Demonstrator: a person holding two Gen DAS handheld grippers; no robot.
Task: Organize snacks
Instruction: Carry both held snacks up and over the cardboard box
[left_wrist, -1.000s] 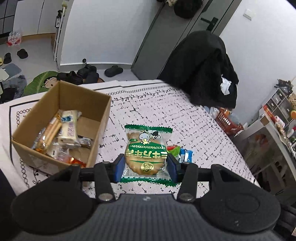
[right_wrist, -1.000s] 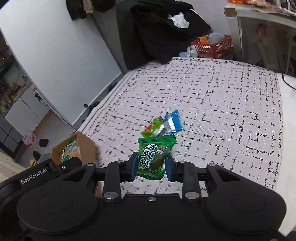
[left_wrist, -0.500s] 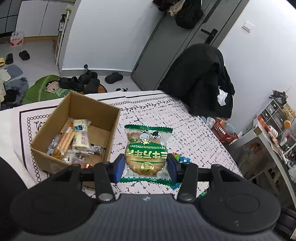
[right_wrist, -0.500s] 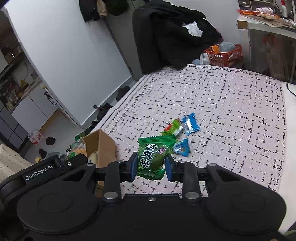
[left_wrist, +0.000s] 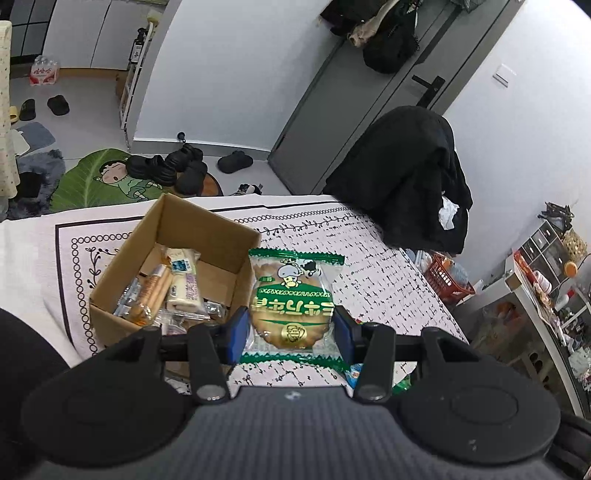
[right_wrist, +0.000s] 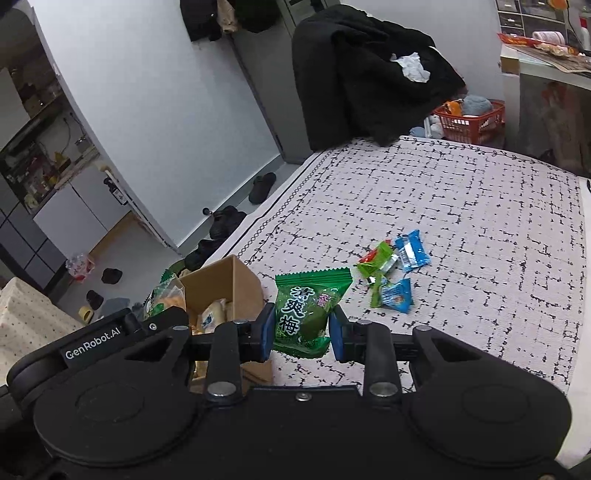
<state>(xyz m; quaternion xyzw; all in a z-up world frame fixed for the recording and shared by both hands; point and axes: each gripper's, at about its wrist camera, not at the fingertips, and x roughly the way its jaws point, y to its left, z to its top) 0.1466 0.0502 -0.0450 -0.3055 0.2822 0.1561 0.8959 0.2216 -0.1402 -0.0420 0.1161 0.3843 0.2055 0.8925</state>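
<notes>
My left gripper (left_wrist: 291, 334) is shut on a green-and-clear packet holding a round biscuit (left_wrist: 293, 310), held above the patterned cloth just right of an open cardboard box (left_wrist: 207, 229) with several wrapped snacks inside. My right gripper (right_wrist: 302, 332) is shut on a small green plum-candy packet (right_wrist: 308, 306), raised over the cloth right of the same box (right_wrist: 229, 282). Several small green and blue candy wrappers (right_wrist: 391, 269) lie loose on the cloth beyond it.
A patterned cloth (right_wrist: 461, 192) covers the table. A chair draped with black clothing (left_wrist: 406, 173) stands at the far edge, with a red basket (right_wrist: 469, 123) beside it. Shoes (left_wrist: 173, 170) and a green mat lie on the floor past the box.
Both grippers have risen and drawn back with their packets still held. The box and the loose wrappers now sit farther from the cameras and more of the room shows.
</notes>
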